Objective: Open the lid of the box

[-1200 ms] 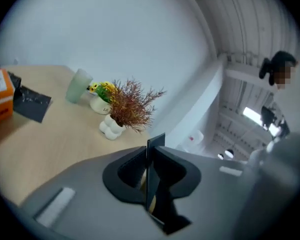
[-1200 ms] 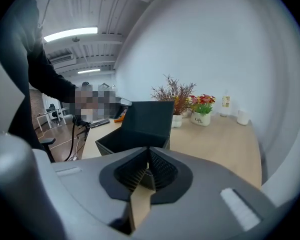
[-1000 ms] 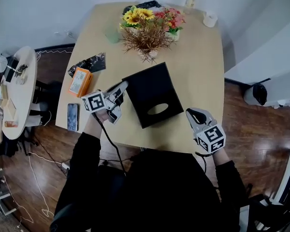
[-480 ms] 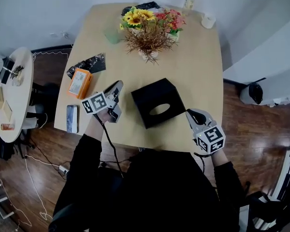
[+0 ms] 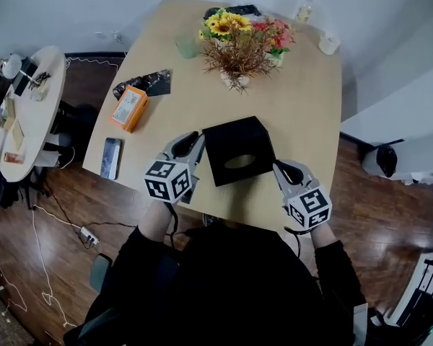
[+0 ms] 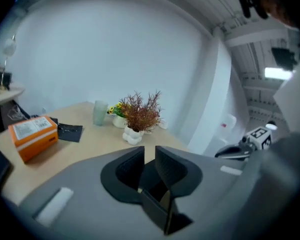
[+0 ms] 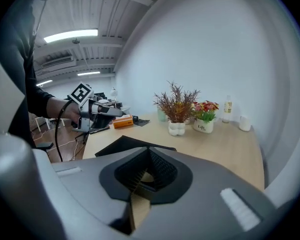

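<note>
- a second ago the box (image 5: 238, 148) showed larger in the head view, with its top tipped up toward the left claw (image 5: 195, 140). now it sits flat at frame centre on the table (image 5: 303, 99), oval slot facing up.
- half a second ago the left claw stood clear of the box, off to its left. now its tips are at the box's left edge.
- left claw: the jaws stand a slit apart. in the left gripper view a black edge of the box lies in that gap, and i see no pad pressing on it.
- right claw (image 5: 278, 167): it stays at the box's lower-right corner, as in both earlier frames. its jaws are closed together, and i can't make out anything held between them.
- the head view itself has shifted. the flowers (image 5: 242, 38) and the orange pack (image 5: 128, 109) now sit a little further right and higher in frame than before. the phone (image 5: 110, 158) stays near the table's left edge.
- writing: in the right gripper view the white pot (image 7: 205, 126) right of centre carries print that reads "life", as far as i can tell.
- the label on the orange pack is too small for me to read in any view.
- the marker cube (image 5: 167, 181) on the left claw shows black-and-white squares.
</note>
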`<state>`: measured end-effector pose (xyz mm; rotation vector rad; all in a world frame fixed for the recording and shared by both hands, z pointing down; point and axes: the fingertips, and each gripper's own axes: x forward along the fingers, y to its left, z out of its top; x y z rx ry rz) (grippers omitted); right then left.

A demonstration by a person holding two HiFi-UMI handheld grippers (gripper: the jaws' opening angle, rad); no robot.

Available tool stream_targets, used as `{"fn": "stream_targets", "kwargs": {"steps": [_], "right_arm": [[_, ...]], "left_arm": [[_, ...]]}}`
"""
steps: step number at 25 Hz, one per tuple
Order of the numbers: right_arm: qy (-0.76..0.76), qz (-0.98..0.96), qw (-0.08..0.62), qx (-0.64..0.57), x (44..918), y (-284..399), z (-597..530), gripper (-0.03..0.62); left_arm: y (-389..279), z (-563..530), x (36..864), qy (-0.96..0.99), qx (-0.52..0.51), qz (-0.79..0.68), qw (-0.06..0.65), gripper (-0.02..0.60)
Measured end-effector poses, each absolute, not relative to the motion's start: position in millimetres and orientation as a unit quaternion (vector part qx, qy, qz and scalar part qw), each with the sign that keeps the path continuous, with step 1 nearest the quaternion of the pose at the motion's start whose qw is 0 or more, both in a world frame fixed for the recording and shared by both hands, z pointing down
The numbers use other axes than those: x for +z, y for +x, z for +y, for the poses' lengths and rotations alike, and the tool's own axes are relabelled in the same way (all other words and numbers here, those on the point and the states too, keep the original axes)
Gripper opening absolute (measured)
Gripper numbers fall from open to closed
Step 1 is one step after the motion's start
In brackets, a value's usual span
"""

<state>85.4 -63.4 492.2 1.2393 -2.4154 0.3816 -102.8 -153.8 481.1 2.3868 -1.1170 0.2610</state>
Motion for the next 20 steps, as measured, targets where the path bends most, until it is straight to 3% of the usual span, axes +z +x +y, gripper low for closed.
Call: {"fn": "stream_targets", "kwargs": {"steps": [5,10,15,20], "right_arm": [[0.458,-0.869,0.161,0.095,460,89,-65,0.009],[0.433,-0.889,0.092,0.117,428,86,-61,0.002],[0.427,-0.896,0.073,0.096,407,89,-60,0.0],[0.42,-0.901,0.062,0.087,391,90,-53,0.0]], "left_arm": [[-101,-105,466,0.838,0.152,-0.496,0.171,0.049],[-62,-56,446,0.851,0.139,-0.477,0.169,0.049],[-41,-32,431,0.858,0.145,-0.476,0.13,0.049],[-44,-22,434,0.85,0.138,-0.485,0.149,0.048]]}}
